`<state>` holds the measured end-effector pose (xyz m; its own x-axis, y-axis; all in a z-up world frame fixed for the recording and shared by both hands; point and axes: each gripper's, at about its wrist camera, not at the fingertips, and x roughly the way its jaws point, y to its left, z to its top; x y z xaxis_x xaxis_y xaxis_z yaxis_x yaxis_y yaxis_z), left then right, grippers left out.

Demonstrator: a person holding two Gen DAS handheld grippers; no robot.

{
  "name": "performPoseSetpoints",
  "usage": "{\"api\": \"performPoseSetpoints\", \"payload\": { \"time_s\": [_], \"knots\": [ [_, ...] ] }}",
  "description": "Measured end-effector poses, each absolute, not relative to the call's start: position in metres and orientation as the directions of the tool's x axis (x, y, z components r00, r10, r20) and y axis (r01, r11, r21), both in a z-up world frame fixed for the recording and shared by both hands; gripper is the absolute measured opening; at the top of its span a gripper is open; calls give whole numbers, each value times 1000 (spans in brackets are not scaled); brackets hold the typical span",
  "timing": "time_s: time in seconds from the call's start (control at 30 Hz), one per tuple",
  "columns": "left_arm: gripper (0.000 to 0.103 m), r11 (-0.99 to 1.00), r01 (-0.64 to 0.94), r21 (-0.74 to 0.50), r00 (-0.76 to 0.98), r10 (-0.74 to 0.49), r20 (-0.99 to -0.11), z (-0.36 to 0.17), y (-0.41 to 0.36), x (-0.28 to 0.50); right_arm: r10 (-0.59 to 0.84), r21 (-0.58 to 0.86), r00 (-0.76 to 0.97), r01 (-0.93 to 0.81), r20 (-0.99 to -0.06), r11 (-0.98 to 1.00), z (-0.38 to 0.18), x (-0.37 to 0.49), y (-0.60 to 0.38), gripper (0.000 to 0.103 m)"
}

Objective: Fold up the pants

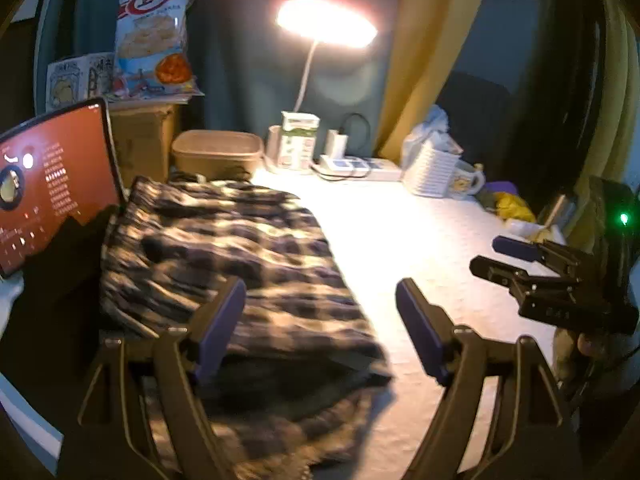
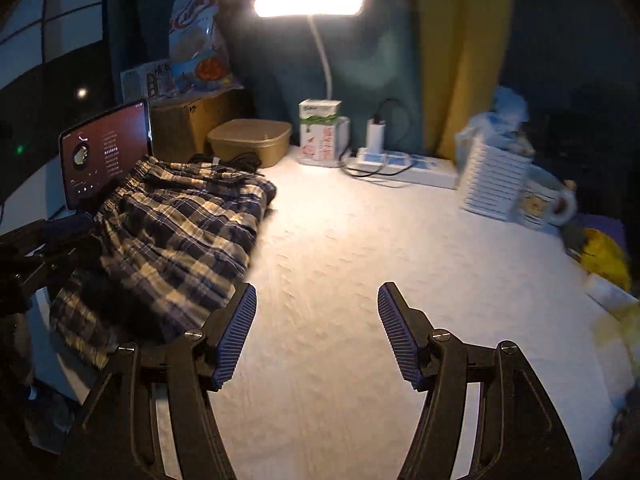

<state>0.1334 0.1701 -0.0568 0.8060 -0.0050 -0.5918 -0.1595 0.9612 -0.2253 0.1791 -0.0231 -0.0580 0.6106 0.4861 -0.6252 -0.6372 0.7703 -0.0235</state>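
The plaid pants lie folded left of the lamp; the left gripper and right gripper stand wide, both holding nothing

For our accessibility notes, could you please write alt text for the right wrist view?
Open right tongs hover empty over a bare white tabletop, with plaid pants lying bunched at the left. A lit desk lamp, tablet, power strip and mug line the back.
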Motion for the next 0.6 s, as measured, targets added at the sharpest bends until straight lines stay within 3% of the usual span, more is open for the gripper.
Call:
{"api": "performPoseSetpoints", "payload": {
  "time_s": [0.43, 0.6],
  "knots": [
    [78, 983, -128, -129, 863, 47, -502, -12, 106, 85, 436, -68, 754, -532, -492, 844, -18, 101, -98, 67],
    [78, 985, -124, -119, 908, 65, -414, 10, 86, 65, 424, -61, 786, -501, -450, 863, -6, 82, -115, 67]
  ]
}}
